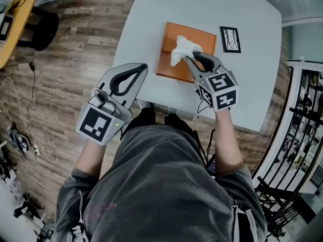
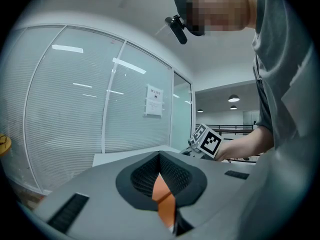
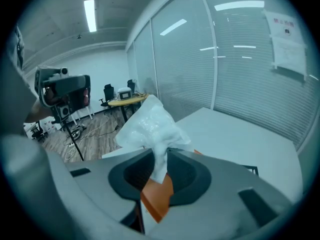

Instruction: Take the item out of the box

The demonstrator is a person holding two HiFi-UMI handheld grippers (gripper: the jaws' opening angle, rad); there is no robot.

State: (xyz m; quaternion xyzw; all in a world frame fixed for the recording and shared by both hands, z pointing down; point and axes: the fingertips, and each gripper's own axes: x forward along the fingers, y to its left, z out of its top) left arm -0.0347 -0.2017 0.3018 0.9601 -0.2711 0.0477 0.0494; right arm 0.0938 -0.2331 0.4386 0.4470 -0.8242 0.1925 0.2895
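The white table (image 1: 242, 14) stands on a wood-plank floor (image 1: 75, 49). Well to the left of the left claw (image 1: 142, 69) are a yellow table (image 1: 17, 14) and a black stool (image 1: 45, 26), with cables (image 1: 22, 110) trailing over the planks. To the right of the right claw (image 1: 190, 59) stands a black metal railing (image 1: 303, 135). Beyond that claw runs a glass wall with blinds (image 3: 240, 59), a paper notice (image 3: 287, 39) stuck on it. A strip light (image 3: 90, 14) glows overhead.

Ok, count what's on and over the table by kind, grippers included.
Box: 1
Tissue: 1
Framed card: 1
Grippers: 2, the left gripper and the right gripper
Total: 5
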